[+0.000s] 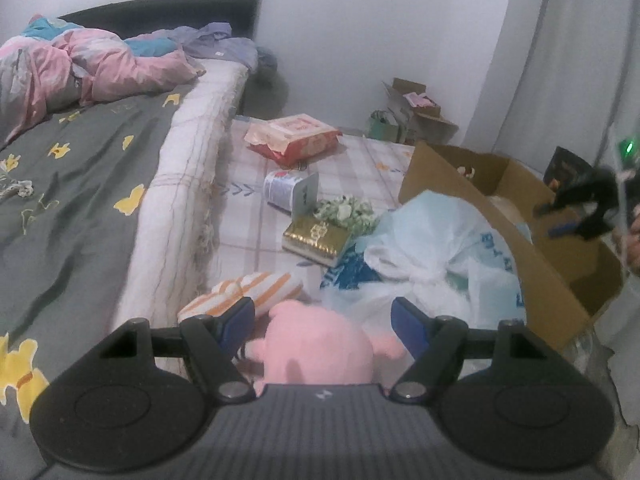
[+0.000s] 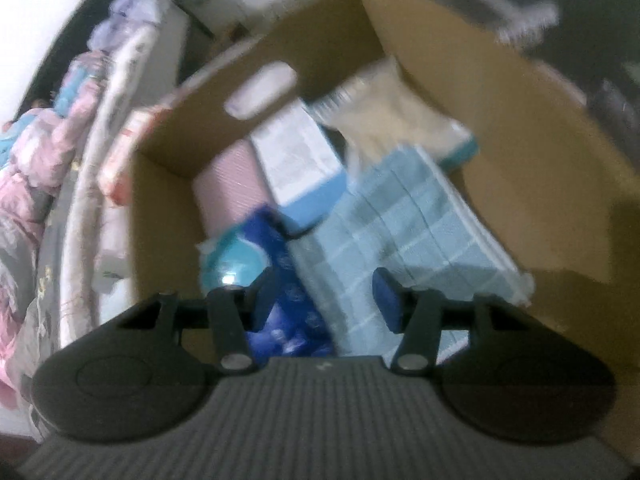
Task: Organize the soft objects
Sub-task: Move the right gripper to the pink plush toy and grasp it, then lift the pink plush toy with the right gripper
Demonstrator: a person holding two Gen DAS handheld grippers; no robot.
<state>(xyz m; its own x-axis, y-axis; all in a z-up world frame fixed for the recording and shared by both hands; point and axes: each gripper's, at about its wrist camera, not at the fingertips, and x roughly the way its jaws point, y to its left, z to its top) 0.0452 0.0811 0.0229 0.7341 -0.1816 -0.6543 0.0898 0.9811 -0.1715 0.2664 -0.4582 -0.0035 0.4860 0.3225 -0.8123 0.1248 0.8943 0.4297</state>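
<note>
In the left wrist view a pink plush toy (image 1: 316, 348) lies between the spread fingers of my left gripper (image 1: 324, 322), which is open around it; I cannot tell whether the pads touch it. An orange-striped soft item (image 1: 244, 292) lies just beyond on the left. My right gripper (image 2: 326, 300) is open and empty over the open cardboard box (image 2: 500, 92), above a light blue checked towel (image 2: 404, 216) and a blue printed packet (image 2: 280, 268). The right gripper also shows in the left wrist view (image 1: 576, 212), over the box (image 1: 552, 264).
A bed with a grey sheet (image 1: 80, 184) and pink quilt (image 1: 92, 68) is on the left. On the floor mat lie a red wipes pack (image 1: 296, 138), a can (image 1: 282, 188), a gold book (image 1: 316, 238) and a white-blue plastic bag (image 1: 436, 252). More boxes (image 1: 412, 108) stand by the wall.
</note>
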